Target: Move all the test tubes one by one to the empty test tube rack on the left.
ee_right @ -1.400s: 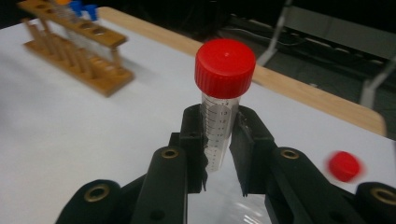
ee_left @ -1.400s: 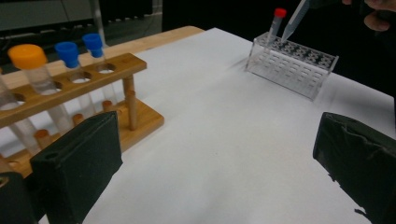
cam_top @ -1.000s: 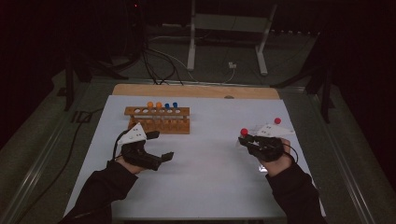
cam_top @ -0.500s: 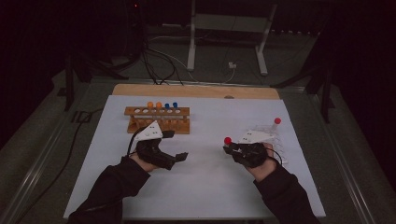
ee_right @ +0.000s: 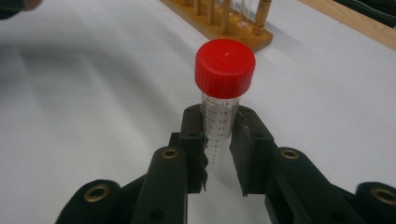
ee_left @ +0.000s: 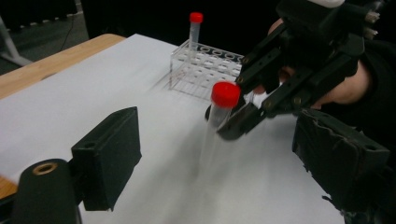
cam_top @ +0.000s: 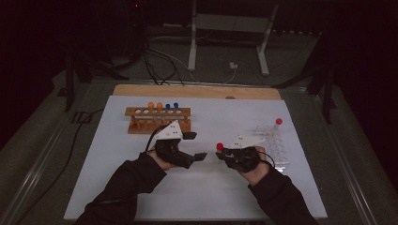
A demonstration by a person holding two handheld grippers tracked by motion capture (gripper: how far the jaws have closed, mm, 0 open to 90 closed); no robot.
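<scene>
Two-handed work, near the front of the table (cam_top: 211, 197). Pinches a red-capped tube (ee_right: 225, 67) in the right gripper (ee_right: 218, 116), jaws drawn in tight on the clear wall just under the cap. Keeps it roughly upright that way and leaves the cap free, probably for the other side to take or twist. Holds it out to the left, off the table, in the gap between the two hands.

Faces the left gripper (ee_left: 224, 154) toward that tube with jaws wide apart. Has just been closing them, yet presses on nothing: lines the tube up in the gap but farther off, touching neither pad. Looks like a handover or an uncapping being set up, so calls for a careful closing-in on the cap rather than on the right gripper's fingers.

Farther right, just beside the right hand, keeps a clear rack (cam_top: 277, 145) with one more red-capped tube (cam_top: 278, 126) standing in a far hole, likely where the held one came from.

Farthest back, behind the left hand, stands a wooden rack (cam_top: 157, 119) with orange and blue caps showing, perhaps the destination.
</scene>
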